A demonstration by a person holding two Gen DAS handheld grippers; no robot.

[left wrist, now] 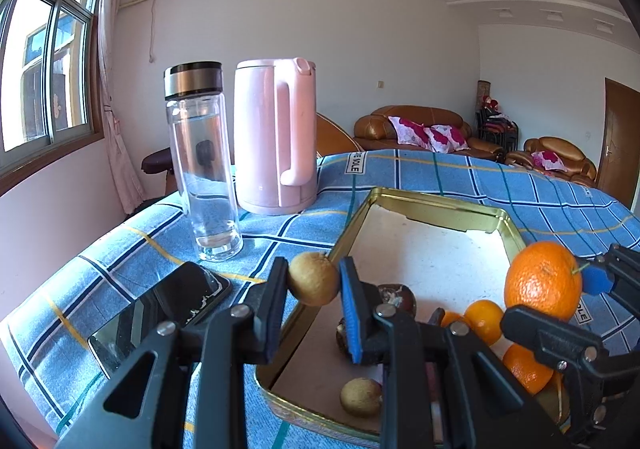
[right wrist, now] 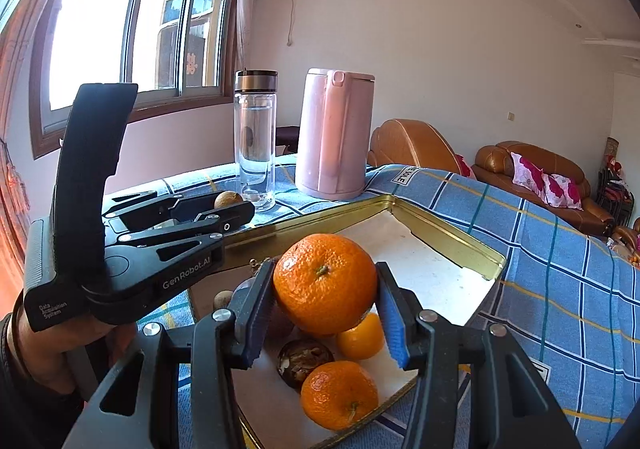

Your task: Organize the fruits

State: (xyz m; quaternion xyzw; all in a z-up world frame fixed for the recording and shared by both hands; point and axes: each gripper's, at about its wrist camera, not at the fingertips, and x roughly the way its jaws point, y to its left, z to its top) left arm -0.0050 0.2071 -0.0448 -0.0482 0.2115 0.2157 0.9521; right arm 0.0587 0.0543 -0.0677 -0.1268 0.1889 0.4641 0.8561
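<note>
My left gripper (left wrist: 314, 269) is shut on a small round brown fruit (left wrist: 313, 281), held just above the near-left rim of a gold tin tray (left wrist: 440, 205). Over the tray's near end, the right gripper (right wrist: 326, 289) is shut on a large orange (right wrist: 326, 283). Below it in the tray (right wrist: 440, 237) lie two smaller oranges (right wrist: 339, 395) (right wrist: 360, 337), a dark brown fruit (right wrist: 306, 361) and another small brown fruit (left wrist: 360, 397). In the right wrist view the left gripper (right wrist: 236, 209) shows at the left with its brown fruit (right wrist: 228, 200). The right gripper (left wrist: 556, 301) and its orange (left wrist: 544, 281) appear at the right of the left wrist view.
A blue checked cloth (left wrist: 520, 185) covers the table. A glass bottle (left wrist: 204, 169) and a pink kettle (left wrist: 276, 137) stand beyond the tray's left side. A black phone (left wrist: 160, 317) lies left of the tray. A person's hand (right wrist: 60, 345) holds the left gripper. Brown sofas (left wrist: 420, 125) stand behind.
</note>
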